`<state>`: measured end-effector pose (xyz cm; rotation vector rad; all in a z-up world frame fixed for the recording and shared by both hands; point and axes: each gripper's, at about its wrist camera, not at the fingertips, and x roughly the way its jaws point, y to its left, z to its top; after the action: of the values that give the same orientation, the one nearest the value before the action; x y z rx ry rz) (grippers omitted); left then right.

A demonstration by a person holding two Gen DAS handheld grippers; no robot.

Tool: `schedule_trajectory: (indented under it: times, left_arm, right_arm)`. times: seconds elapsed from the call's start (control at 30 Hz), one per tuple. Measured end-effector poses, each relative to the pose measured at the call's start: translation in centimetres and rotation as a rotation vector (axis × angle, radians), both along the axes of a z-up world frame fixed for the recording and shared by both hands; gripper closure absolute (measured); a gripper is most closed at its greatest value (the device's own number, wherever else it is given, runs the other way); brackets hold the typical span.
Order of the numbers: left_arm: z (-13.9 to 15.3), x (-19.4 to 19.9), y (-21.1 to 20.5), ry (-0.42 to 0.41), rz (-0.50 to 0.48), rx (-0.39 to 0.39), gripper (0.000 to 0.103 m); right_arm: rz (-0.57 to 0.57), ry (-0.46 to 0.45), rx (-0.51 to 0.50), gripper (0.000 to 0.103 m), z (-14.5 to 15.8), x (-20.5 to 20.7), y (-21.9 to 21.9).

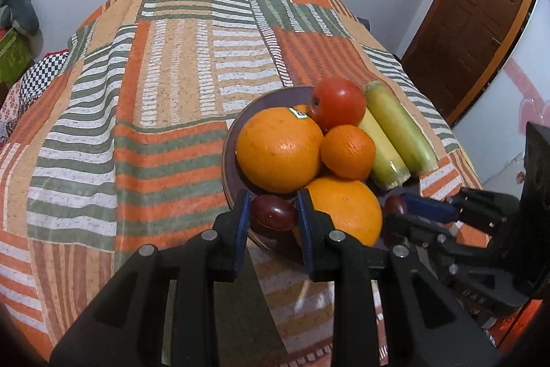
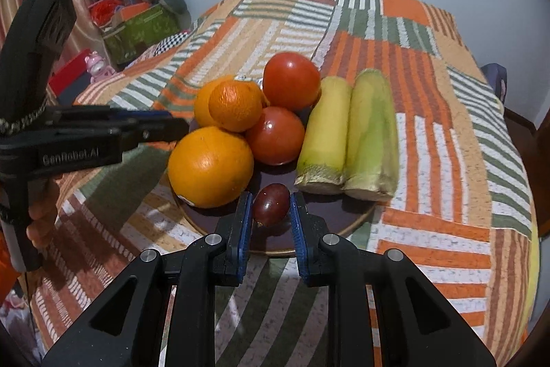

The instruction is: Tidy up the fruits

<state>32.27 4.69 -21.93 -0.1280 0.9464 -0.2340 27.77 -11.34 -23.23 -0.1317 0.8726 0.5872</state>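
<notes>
A dark plate (image 2: 323, 212) on the striped cloth holds oranges (image 2: 210, 166), two tomatoes (image 2: 291, 81) and two corn cobs (image 2: 371, 133). A dark red grape (image 2: 271, 204) lies on the plate's near part, between the fingers of my right gripper (image 2: 270, 212), which look slightly apart from it. In the left wrist view, my left gripper (image 1: 273, 212) has another dark red grape (image 1: 273, 213) between its fingers, touching both pads at the plate's near rim (image 1: 228, 140). The right gripper (image 1: 412, 212) shows there at the right, with its grape (image 1: 394, 204).
The table wears a patchwork striped cloth (image 1: 154, 126). A brown door (image 1: 481, 16) stands at the right. A green box and clutter (image 2: 137, 23) sit beyond the table's left edge. The left gripper's body (image 2: 86, 133) reaches over the plate's left side.
</notes>
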Motion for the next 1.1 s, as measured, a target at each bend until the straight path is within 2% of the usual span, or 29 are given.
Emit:
schedule_trajectory:
  times: [0.17, 0.2, 0.27, 0.3, 0.43, 0.57, 0.7, 0.9, 1.1]
  left_arm:
    - [-0.5, 0.7, 0.1, 0.02, 0.001, -0.001, 0.077]
    - [-0.5, 0.7, 0.1, 0.023, 0.0, -0.003, 0.076]
    - [-0.3, 0.6, 0.2, 0.02, 0.002, -0.005, 0.073]
    - [0.1, 0.4, 0.2, 0.011, 0.005, -0.008, 0.069]
    - [1.8, -0.6, 0.3, -0.024, 0.011, -0.003, 0.066]
    - [5.0, -2.8, 0.3, -0.098, 0.026, 0.008, 0.066]
    - [9.6, -6.4, 0.1, -0.215, 0.05, 0.025, 0.066]
    - [16.7, -13.6, -0.5, -0.406, 0.087, 0.043, 0.066]
    - [21.4, -19.9, -0.8, -0.546, 0.122, 0.044, 0.066]
  right_arm:
    - [0.002, 0.009, -0.007, 0.08, -0.1, 0.1, 0.2]
    - [0.001, 0.013, -0.006, 0.078, -0.1, 0.2, 0.2]
    - [-0.006, 0.013, 0.0, 0.066, 0.0, 0.3, 0.1]
    - [-0.013, 0.005, 0.004, 0.065, 0.2, 0.2, -0.1]
    - [-0.023, -0.022, 0.02, 0.065, 1.5, -0.2, -0.5]
    - [-0.043, -0.068, 0.053, 0.065, 4.0, -1.4, -1.4]
    - [-0.075, -0.141, 0.098, 0.065, 7.8, -3.4, -2.7]
    - [-0.123, -0.283, 0.178, 0.065, 14.3, -8.1, -4.8]
    - [-0.138, -0.412, 0.257, 0.061, 19.4, -13.2, -6.3]
